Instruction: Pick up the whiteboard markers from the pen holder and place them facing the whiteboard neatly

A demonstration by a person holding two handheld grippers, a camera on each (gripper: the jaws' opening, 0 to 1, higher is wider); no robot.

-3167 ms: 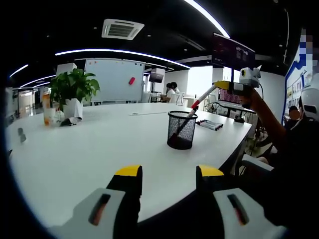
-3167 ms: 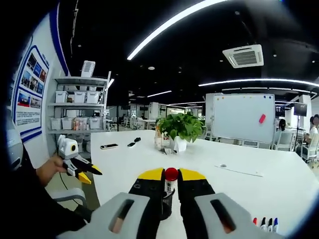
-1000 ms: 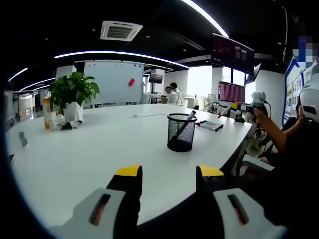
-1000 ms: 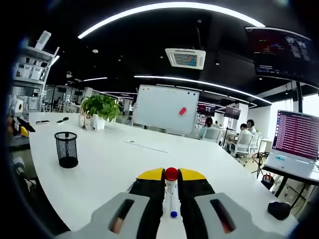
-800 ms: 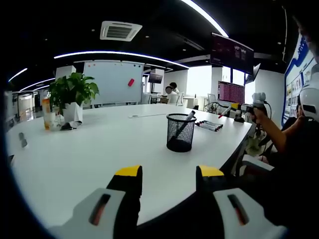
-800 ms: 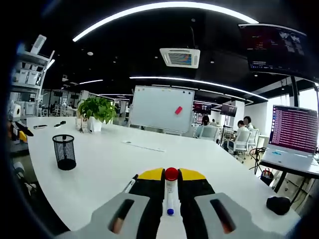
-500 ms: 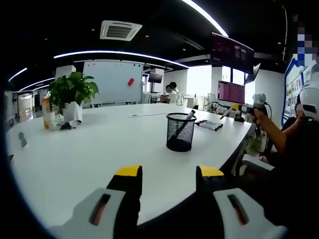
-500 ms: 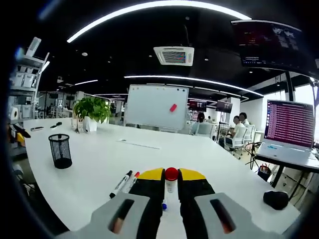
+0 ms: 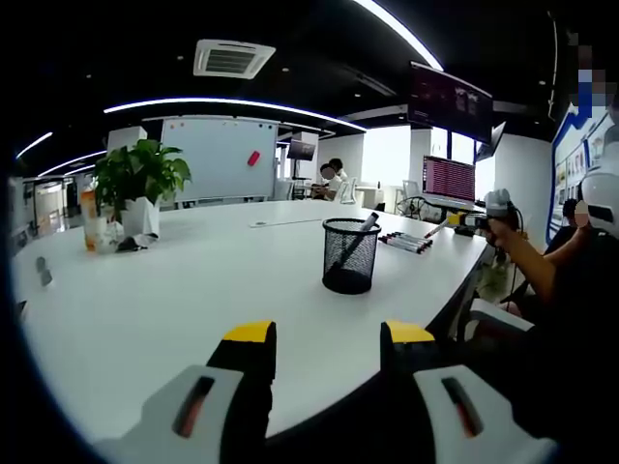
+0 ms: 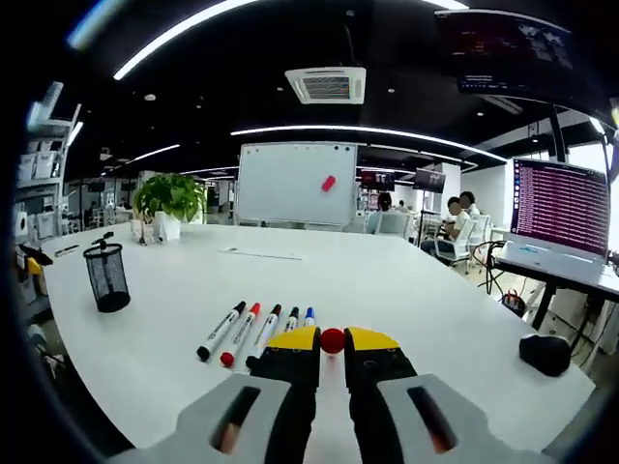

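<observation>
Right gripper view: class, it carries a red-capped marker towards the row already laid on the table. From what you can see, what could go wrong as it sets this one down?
1. The right gripper is low beside the marker row; it may knock them askew.
2. The red-capped marker is round; released on the smooth table, it might roll out of line.

No text, label, brand or number can be read in either view. The laptop screen (image 10: 562, 211) shows rows of fine lines, too small to read. The hanging monitor (image 9: 450, 101) has blurred marks only. The wall poster (image 9: 588, 145) with blue graphics is too blurred and small. The whiteboard (image 10: 297, 184) carries no writing that can be read.
</observation>
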